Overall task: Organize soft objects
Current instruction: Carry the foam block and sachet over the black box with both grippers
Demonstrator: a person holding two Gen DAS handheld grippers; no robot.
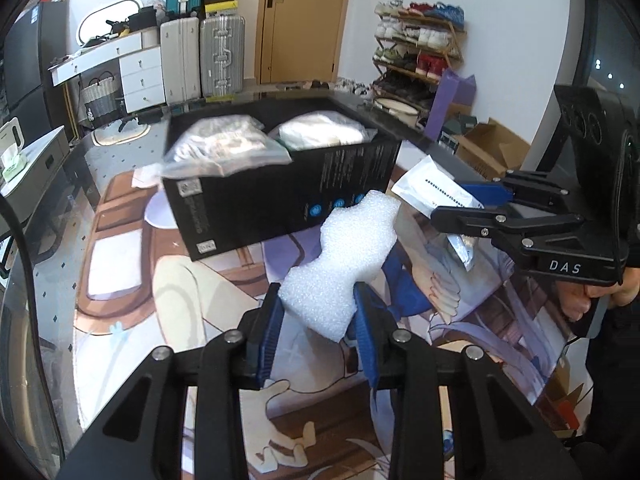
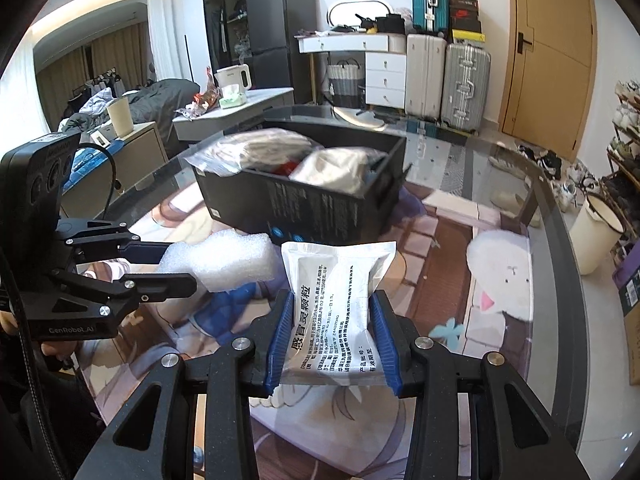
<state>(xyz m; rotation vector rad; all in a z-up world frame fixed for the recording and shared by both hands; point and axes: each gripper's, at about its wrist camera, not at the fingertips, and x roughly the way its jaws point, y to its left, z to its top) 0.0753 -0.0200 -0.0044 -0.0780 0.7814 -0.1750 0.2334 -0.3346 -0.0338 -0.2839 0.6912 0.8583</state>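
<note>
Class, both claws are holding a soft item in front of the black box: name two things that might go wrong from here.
1. The black box already holds bulging clear bags, one drooping over its rim, so added items may not seat and could slide out.
2. The left claw pinches only the lower end of the foam piece; it might bend or slip free.

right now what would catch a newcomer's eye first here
Two held items: the left tongs grip white foam, and the right tongs grip a printed pouch, side by side above the illustrated mat. Just beyond them sits a black box stuffed with bagged bundles.
</note>
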